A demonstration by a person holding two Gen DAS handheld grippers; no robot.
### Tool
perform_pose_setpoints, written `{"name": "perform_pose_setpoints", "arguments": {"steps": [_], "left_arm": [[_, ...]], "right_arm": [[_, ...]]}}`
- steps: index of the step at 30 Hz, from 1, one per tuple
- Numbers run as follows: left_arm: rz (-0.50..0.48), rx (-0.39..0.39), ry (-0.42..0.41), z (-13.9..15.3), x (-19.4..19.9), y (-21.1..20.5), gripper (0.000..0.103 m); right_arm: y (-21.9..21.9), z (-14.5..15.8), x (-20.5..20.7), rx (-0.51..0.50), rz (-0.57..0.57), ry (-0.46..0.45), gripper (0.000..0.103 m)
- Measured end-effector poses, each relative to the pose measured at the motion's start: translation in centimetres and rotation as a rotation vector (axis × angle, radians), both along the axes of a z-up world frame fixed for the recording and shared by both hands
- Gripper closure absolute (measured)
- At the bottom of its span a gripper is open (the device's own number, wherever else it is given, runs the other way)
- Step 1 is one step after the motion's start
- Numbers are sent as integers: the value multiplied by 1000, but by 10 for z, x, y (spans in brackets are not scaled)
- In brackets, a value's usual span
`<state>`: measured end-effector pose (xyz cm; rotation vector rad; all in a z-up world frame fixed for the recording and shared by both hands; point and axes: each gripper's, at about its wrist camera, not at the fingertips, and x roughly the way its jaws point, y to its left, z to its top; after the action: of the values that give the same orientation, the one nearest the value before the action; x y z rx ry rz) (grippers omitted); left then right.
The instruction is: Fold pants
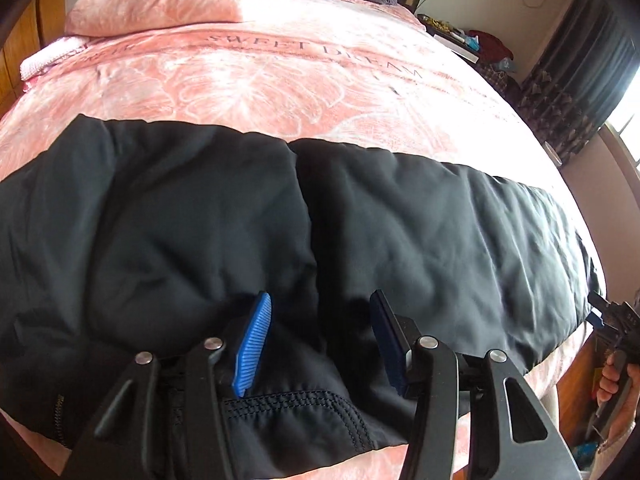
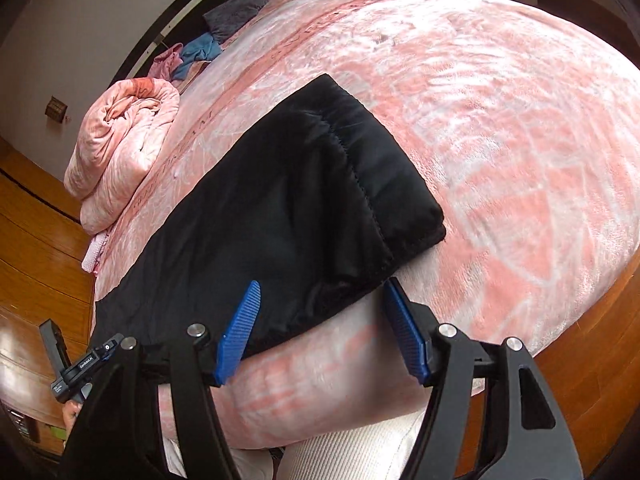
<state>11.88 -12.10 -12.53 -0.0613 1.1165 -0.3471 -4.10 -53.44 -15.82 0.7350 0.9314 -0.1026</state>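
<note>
Black pants [image 1: 248, 216] flat across pink bed [image 1: 280, 76], left gripper [image 1: 318, 344] fingers wide above waistband, right gripper [image 2: 322, 332] fingers wide at cuff edge

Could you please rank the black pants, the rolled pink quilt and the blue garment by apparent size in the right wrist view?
1. Pants
2. Quilt
3. Blue garment, though it lies farthest from the camera, so its rank is unsure.
</note>
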Motion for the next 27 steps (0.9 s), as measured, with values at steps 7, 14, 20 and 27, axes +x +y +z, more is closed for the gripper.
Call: {"name": "perform_pose_setpoints", "arguments": {"steps": [7, 14, 20, 27], "left_arm": [[-1, 24, 4, -9, 2, -2, 46], [-25, 18, 8, -3, 2, -31, 43], [-107, 61, -19, -15, -5, -75, 27], [-65, 1, -2, 4, -9, -46, 28]], "right_arm": [[-14, -4, 23, 73, -32, -58, 88], [-32, 56, 16, 48, -56, -173, 95], [-58, 23, 18, -8, -160, 37, 95], [0, 85, 28, -264, -50, -90, 95]]}}
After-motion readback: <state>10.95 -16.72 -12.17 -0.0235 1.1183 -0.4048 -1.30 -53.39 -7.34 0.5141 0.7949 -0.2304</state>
